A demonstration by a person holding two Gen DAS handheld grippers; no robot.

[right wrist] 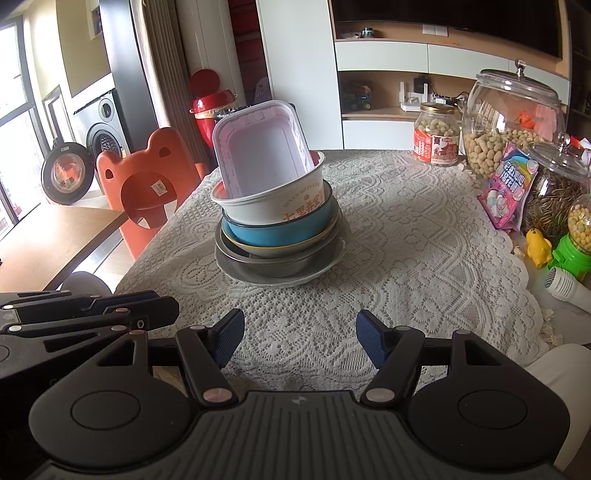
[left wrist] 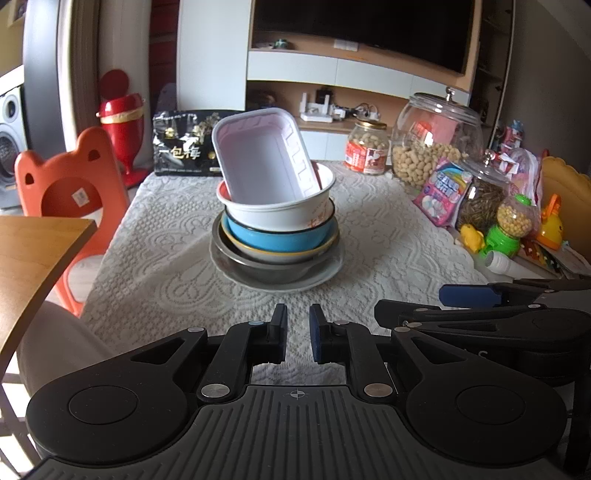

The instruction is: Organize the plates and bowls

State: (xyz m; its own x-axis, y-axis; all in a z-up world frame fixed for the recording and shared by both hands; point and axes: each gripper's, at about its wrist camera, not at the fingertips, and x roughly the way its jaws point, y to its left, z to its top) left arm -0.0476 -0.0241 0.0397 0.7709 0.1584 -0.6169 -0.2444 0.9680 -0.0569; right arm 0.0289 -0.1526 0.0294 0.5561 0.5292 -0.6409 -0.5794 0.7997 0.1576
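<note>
Stack of bowls (left wrist: pixel 275 236) on the table (left wrist: pixel 369 229), straight ahead of both grippers. My left gripper (left wrist: pixel 298 334) is nearly closed and empty; my right gripper (right wrist: pixel 300 341) is half open and empty. The tilted white tray (left wrist: pixel 264 158) is best lifted off first, gripped by its rim.

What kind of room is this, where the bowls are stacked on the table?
Most likely a home living or dining room. A table with a white lace tablecloth holds a large glass jar of peanuts, a dark television sits in a wall shelf unit, and a washing machine stands behind.
</note>
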